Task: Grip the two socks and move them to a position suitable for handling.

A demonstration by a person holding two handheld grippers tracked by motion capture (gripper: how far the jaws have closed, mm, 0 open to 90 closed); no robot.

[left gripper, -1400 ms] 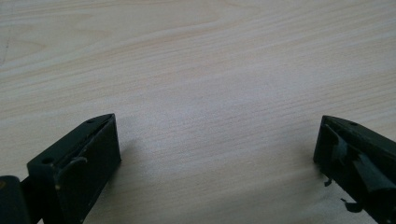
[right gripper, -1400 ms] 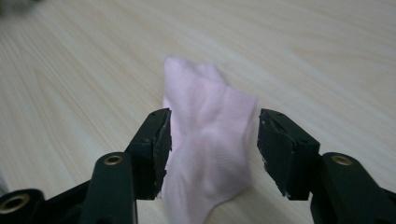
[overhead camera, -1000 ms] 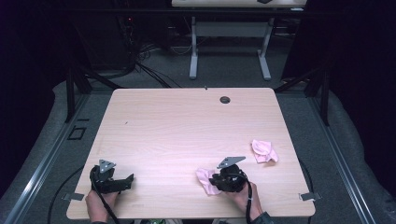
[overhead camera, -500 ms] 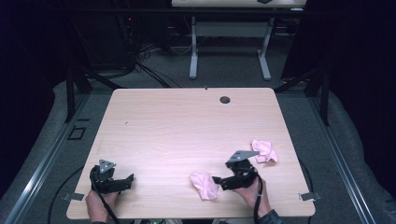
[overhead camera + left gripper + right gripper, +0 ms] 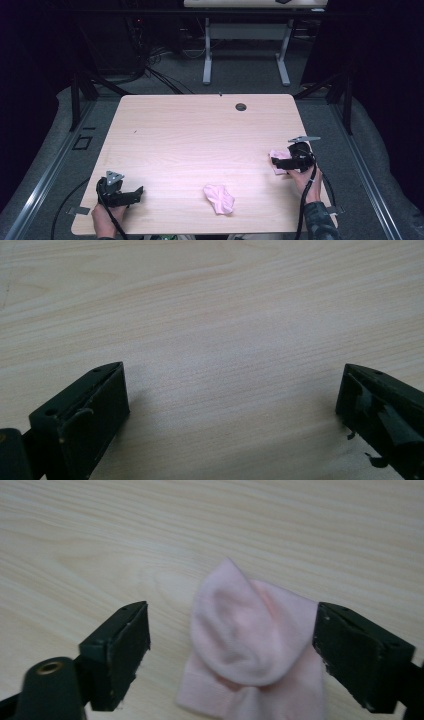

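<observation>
Since a second ago the right claw (image 5: pixel 281 161) has left one pink sock (image 5: pixel 219 198) near the surface's (image 5: pixel 200 130) front edge and moved right to a second sock (image 5: pixel 250 635). Its jaws have just been opening, and the right gripper view shows them wide, straddling that sock without pressing it; the left claw (image 5: pixel 232 405) gapes over bare wood

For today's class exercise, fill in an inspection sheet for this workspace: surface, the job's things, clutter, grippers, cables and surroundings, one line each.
Surface: light wooden table, flat, with a dark round hole near its far edge.
Job's things: two pink socks; the crumpled sock lies loose near the front edge, the right-hand sock lies between the right gripper's jaws.
Clutter: nothing seen.
Grippers: left gripper rests open at the front left, with bare wood between its jaws; right gripper is open, its jaws have just been opening and don't press the sock.
Cables: one trails from each gripper; more lie on the floor behind the table.
Surroundings: dark room, grey floor, another table's legs beyond.
</observation>
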